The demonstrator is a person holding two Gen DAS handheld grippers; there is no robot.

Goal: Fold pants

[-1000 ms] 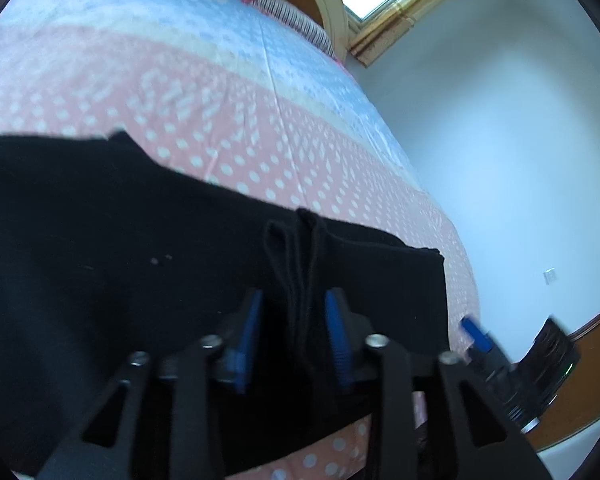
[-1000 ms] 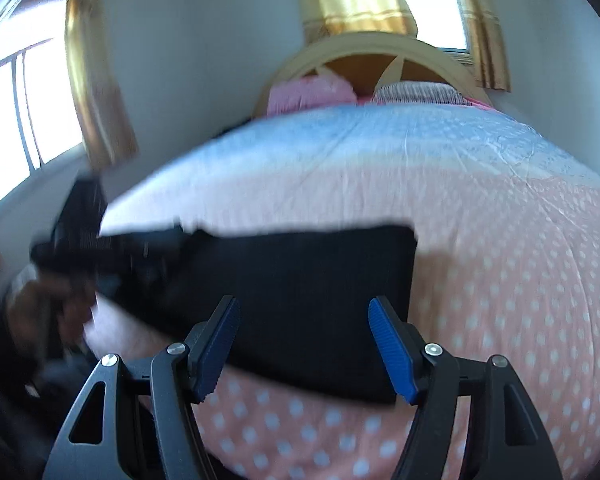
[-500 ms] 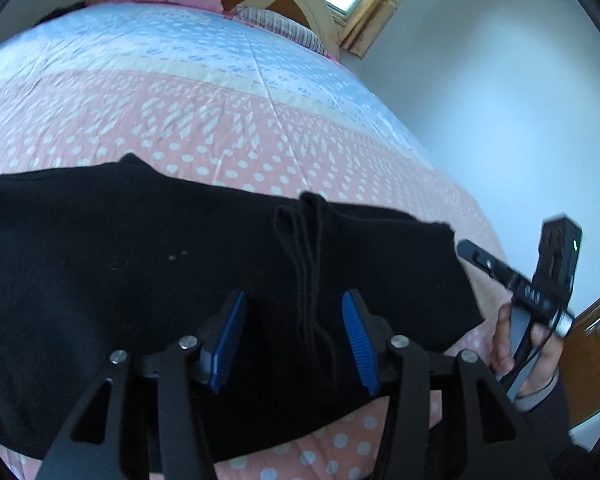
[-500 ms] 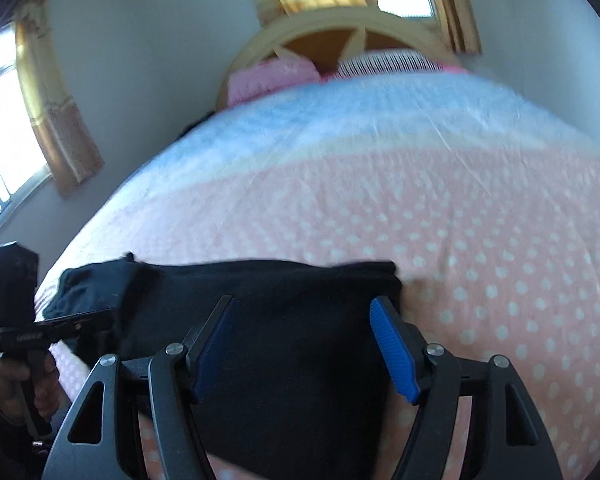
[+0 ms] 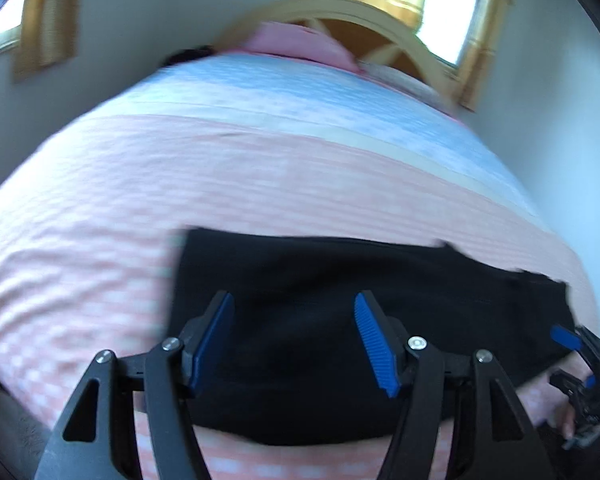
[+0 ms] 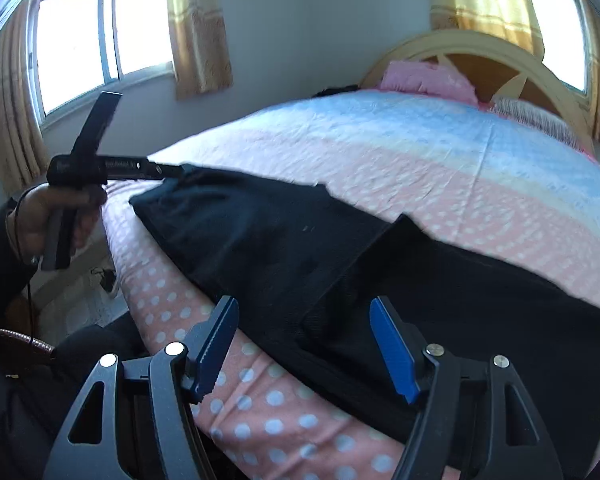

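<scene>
Right wrist view shows the black pants (image 6: pixel 284 240) lying on the bed (image 6: pixel 440 160), long axis running from beyond the left jaw across to the right. The right gripper (image 6: pixel 304 344), jaws spread and empty, hovers over the near edge. The left gripper (image 5: pixel 294 340), jaws also spread, hangs above the other end.

A wide bed covered by a quilted spread (image 6: pixel 440 168), pink with white dots near and pale blue far, carries everything. Black fabric pants (image 6: pixel 284 240), partly folded, lie flat across its near edge. At the far end a ruffled pink pillow (image 6: pixel 428 78) and a striped pillow (image 6: pixel 536 118) rest against the arched wooden headboard (image 6: pixel 496 50).
</scene>
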